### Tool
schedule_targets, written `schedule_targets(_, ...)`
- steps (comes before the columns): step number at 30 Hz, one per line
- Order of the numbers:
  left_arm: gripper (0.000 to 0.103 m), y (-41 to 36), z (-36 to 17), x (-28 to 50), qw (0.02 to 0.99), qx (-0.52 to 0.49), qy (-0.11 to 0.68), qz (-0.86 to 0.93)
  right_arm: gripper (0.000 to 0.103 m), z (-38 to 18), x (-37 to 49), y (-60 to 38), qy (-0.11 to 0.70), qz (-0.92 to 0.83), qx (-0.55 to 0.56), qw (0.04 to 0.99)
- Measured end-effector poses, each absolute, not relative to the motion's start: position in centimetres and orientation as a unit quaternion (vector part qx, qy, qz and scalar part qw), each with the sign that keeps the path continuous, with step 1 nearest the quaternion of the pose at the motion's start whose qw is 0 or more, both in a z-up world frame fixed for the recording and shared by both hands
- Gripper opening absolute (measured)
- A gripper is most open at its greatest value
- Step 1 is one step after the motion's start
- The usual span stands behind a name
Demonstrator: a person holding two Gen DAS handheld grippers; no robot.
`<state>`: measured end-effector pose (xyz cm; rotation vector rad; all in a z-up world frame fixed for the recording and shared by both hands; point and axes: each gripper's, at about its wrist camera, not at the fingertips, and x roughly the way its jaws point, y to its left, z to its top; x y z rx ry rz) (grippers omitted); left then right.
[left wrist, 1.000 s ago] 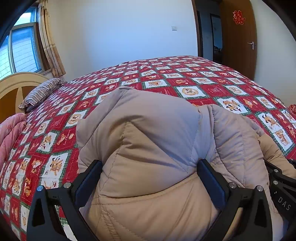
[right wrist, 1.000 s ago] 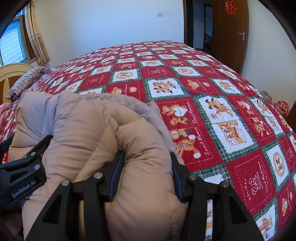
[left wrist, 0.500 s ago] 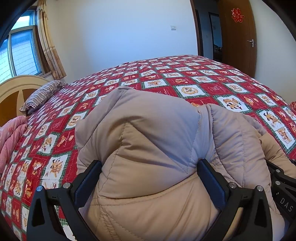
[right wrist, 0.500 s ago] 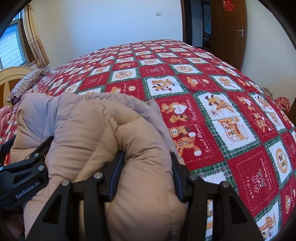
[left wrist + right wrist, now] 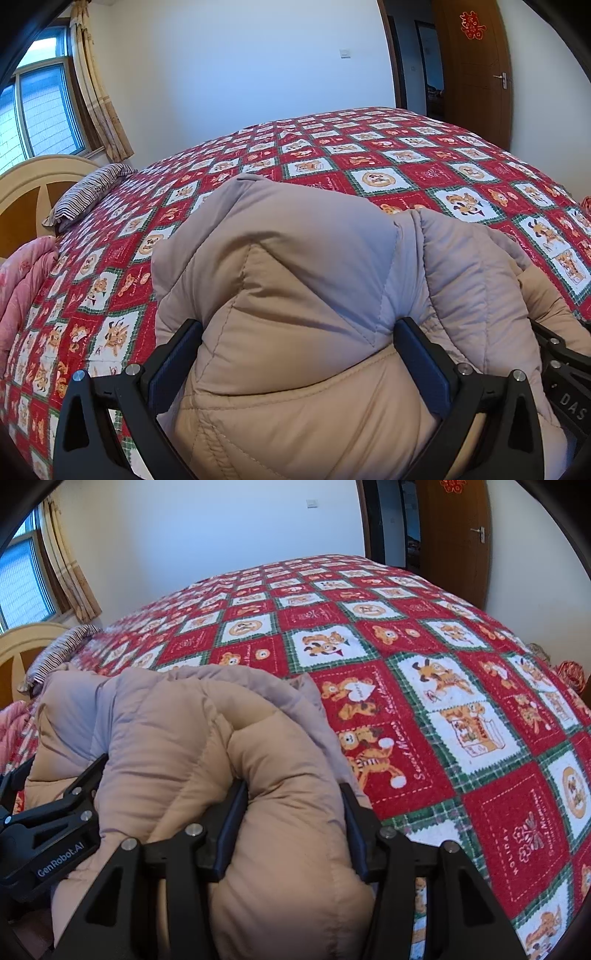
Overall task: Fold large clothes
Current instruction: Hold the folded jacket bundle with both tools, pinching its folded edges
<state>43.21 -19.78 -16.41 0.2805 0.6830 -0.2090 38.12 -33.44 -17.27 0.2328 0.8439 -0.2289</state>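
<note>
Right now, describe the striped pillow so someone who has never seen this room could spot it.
Start at the bed's red patchwork quilt. Follow it to the cream headboard under the window; the striped pillow lies there. Its narrow dark-and-light stripes distinguish it from the pink blanket nearby.

Puffy quilted jacket (image 5: 295,295), beige shell with pale grey-lilac lining showing, bunched into a thick mound on the red patchwork bedspread (image 5: 424,664); stitched seams cross its rounded, folded-over bulk.

One jacket (image 5: 295,258), two tongs (image 5: 299,354), one pillow (image 5: 88,188).
</note>
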Motion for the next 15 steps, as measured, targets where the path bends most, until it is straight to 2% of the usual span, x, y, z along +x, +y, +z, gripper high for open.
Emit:
schedule_targets(8, 0.102, -14.4, -13.0, 38.4, 0.933, 0.073, 0.331, -0.124, 0.055, -16.7, 37.9, -33.4, 0.408, -0.094, 0.102, 0.902)
schedule_targets(9, 0.102, -13.6, -13.1, 37.8, 0.933, 0.076, 0.33, -0.119, 0.061, -16.2, 37.3, -33.6, 0.404, -0.093, 0.092, 0.906)
schedule_targets(10, 0.102, -12.7, -13.6, 37.4, 0.931, 0.076, 0.337, -0.118, 0.082, -15.7, 36.4, -33.8, 0.394, -0.113, 0.083, 0.909)
schedule_targets(11, 0.102, -11.8, -14.4, 37.4, 0.926, 0.07, 0.351, -0.121, 0.097, -15.3, 35.6, -34.1, 0.38, -0.129, 0.084, 0.912)
schedule_targets(12, 0.102, -10.9, -15.0, 37.5, 0.922, 0.054, 0.362, -0.126, 0.099, -15.2, 34.7, -34.6, 0.372, -0.139, 0.092, 0.913)
schedule_targets(15, 0.102, -8.6, -16.6, 38.0, 0.9, -0.042, 0.405, -0.152, 0.095, -16.0, 34.1, -35.6, 0.39, -0.116, 0.125, 0.905)
